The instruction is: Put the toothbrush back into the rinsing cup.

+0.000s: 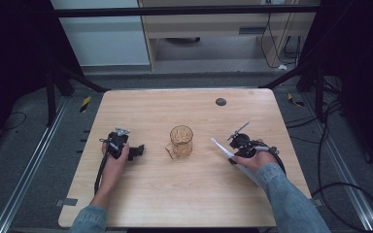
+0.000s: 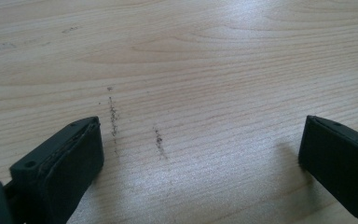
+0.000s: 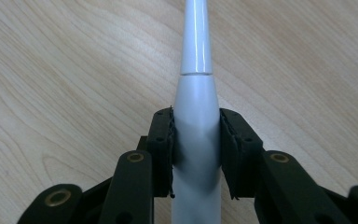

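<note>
- The right gripper (image 3: pixel 196 149) has its two black jaws closed against the sides of a white electric toothbrush (image 3: pixel 196 107), clamping the thick grey-white handle just below the seam where the slimmer glossy neck begins.
- In the right gripper view the toothbrush runs straight up from between the jaws, its neck passing out at the top edge; the wooden table (image 3: pixel 65 84) lies behind it.
- No brand, label or lettering can be read on the toothbrush handle or neck in the right gripper view.
- In the high view the right gripper (image 1: pixel 235 156) sits at the table's right side, held in the person's right hand (image 1: pixel 257 160), with the toothbrush (image 1: pixel 223 149) slanting up-left towards the middle of the table and its rear end running back beneath the hand.
- The left gripper (image 2: pixel 200 154) has its jaws spread wide apart with nothing between them, just bare wood grain and a few dark scuff marks (image 2: pixel 114 121) on the table.
- In the high view the left gripper (image 1: pixel 137 151) rests at the table's left side in the person's left hand (image 1: pixel 114 160), jaws pointing towards the centre.
- An amber glass mug (image 1: pixel 180 141) stands upright near the table's middle, between the two grippers and apart from both; the toothbrush tip is near its right side, not touching.
- A small dark round disc (image 1: pixel 220 102) lies on the far part of the table; no writing is legible on it.
</note>
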Available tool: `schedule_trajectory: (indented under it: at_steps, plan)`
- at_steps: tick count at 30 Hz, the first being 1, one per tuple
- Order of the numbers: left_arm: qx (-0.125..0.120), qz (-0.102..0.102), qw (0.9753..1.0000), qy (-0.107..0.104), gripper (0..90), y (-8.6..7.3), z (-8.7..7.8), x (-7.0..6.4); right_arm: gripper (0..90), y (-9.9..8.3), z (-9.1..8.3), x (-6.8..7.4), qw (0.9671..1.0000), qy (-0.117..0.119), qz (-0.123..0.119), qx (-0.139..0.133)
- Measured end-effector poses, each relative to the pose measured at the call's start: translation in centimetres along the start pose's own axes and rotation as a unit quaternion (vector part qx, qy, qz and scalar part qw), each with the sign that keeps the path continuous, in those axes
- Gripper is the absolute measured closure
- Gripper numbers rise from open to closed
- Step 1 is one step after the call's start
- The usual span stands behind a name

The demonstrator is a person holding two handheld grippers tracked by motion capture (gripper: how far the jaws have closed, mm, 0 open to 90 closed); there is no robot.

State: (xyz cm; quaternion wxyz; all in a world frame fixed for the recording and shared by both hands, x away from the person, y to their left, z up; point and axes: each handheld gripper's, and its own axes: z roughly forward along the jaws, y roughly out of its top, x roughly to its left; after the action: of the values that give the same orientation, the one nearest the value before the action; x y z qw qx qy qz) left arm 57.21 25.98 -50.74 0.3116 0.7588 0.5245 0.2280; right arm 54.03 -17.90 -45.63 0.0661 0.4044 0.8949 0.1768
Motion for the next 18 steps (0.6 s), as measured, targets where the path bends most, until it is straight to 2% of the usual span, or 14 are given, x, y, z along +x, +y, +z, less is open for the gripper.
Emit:
schedule_trajectory:
  at_steps: [11,18]
  plan:
    - [0.0,0.0,1.0,0.0,0.0,0.0,0.0,0.0,67.0,0.6,-2.4,-1.0,0.9991,-0.004,0.02,-0.038]
    - [0.0,0.0,1.0,0.0,0.0,0.0,0.0,0.0,67.0,1.2,-3.7,-1.5,0.9979,-0.008,0.021,-0.061]
